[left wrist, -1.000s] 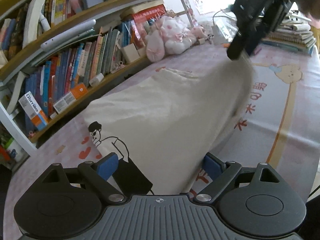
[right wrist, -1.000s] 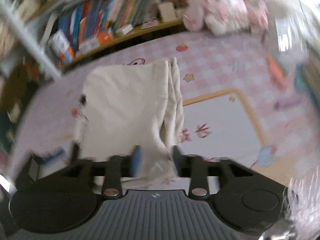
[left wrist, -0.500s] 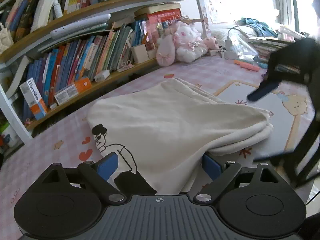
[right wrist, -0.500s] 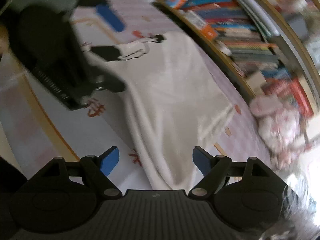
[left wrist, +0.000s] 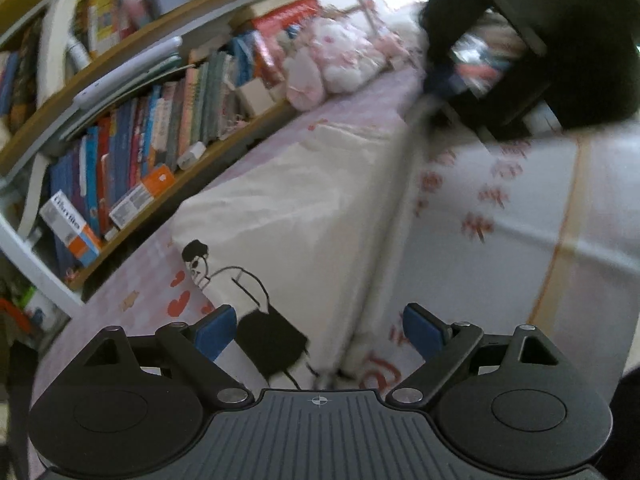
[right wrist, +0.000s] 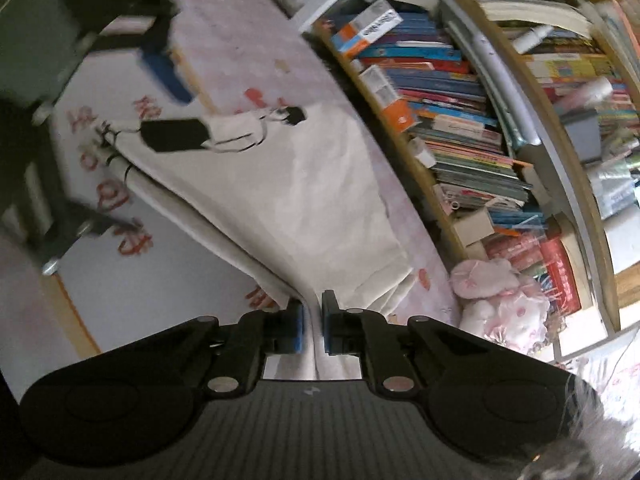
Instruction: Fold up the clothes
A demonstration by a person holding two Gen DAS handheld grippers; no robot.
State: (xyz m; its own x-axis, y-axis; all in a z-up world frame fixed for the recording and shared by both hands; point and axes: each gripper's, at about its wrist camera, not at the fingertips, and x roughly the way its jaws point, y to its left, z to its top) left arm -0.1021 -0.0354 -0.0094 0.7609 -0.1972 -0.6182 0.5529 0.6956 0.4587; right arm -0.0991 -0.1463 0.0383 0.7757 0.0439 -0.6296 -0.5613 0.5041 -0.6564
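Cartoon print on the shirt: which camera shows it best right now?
The left wrist view: the cartoon print lies close and upright on the shirt, just ahead of the open left gripper. The right wrist view shows it farther off, sideways and blurred.

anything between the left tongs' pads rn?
Yes. In the left wrist view, the open left tongs straddle the cream garment's near end, printed figure included, lying on the pink mat.

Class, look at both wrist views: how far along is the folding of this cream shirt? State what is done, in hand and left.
Done: the cream shirt already lies doubled lengthwise on the table mat. In hand: the right gripper has its jaws shut on the shirt's far end; the left gripper is open over the near end, around the edge. Left: probably grasping there and folding the ends together.
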